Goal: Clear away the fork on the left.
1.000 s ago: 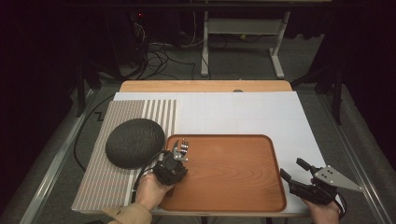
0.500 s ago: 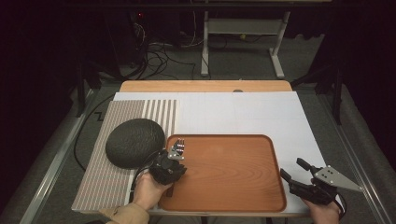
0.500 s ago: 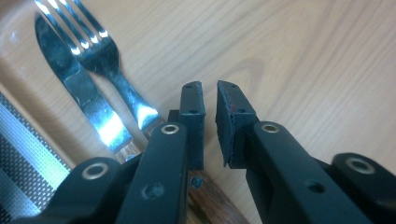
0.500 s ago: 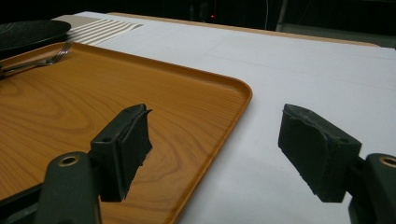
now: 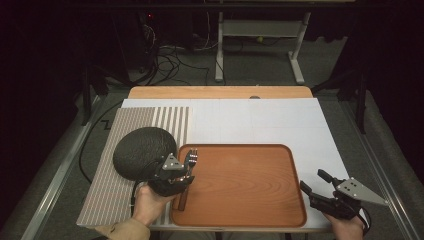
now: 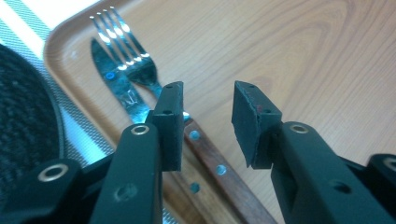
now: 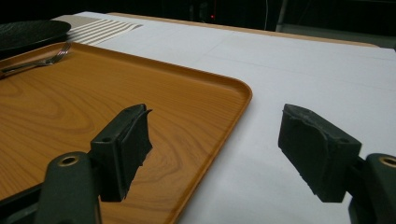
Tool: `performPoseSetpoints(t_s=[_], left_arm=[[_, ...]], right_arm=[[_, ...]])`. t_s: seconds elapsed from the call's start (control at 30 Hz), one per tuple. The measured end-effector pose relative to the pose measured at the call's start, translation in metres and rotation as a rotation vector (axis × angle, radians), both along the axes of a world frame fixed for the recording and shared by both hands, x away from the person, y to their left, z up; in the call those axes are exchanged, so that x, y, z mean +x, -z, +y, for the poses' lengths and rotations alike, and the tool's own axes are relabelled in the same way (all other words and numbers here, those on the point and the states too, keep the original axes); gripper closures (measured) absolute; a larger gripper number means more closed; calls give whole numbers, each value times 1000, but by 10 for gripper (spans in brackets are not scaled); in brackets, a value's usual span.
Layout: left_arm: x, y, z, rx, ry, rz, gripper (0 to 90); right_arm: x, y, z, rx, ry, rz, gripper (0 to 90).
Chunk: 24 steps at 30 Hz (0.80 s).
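A: What lies furthest left?

B: A dark round plate [image 5: 141, 152] on a striped mat [image 5: 112, 190], just to the left of the left hand-held gripper [image 5: 184, 169]. In the left gripper view, the plate's [image 6: 23, 121] edge sits at the far left.

A: And that hand-held gripper?

B: A hand [image 5: 150, 202] holds it over the near-left corner of a wooden tray [image 5: 240, 180]. Its jaws have just been opening and now stand apart, with nothing pressed between them. In its own view [image 6: 205, 116], a fork [image 6: 126, 46] and a knife [image 6: 114, 84] lie side by side on the tray [image 6: 303, 56], just ahead of and below the left jaw. A wooden handle with rivets runs back under the gap between the jaws.

A: Is it touching the cutlery?

B: No, the pads are clear of it.

A: What is to the right?

B: The rest of the tray is bare wood. Past its right edge, on the white surface [image 5: 310, 130], the other hand [image 5: 350, 227] holds the right hand-held gripper [image 5: 315, 185] near the tray's near-right corner. Its jaws are wide apart. In its own view [image 7: 215, 135], the left jaw hangs over the tray's [image 7: 196, 107] corner and the right jaw over the surface [image 7: 303, 60]. The fork [image 7: 46, 58] lies far off to its left.
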<state>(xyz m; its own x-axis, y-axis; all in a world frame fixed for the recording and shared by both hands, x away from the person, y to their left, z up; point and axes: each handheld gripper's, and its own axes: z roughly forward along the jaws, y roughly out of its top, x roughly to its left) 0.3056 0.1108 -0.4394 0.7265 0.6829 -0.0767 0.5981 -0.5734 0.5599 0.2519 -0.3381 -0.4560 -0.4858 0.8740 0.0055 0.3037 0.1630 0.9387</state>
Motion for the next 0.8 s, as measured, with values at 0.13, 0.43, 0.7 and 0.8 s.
performPoseSetpoints(t_s=[0.13,0.43,0.7,0.8], left_arm=[[-3,-5,7,-41,-3,-31,538],[-5,-10,25,-78,-33,-64,461],[-8,-16,44,-114,-75,-101,431],[-9,-16,52,-127,-90,-111,393]], right_arm=[[0,0,0,0,1,-1,254],[-1,0,0,-2,2,-1,254],[-1,0,0,-1,2,0,253],[-1,0,0,-2,4,0,253]])
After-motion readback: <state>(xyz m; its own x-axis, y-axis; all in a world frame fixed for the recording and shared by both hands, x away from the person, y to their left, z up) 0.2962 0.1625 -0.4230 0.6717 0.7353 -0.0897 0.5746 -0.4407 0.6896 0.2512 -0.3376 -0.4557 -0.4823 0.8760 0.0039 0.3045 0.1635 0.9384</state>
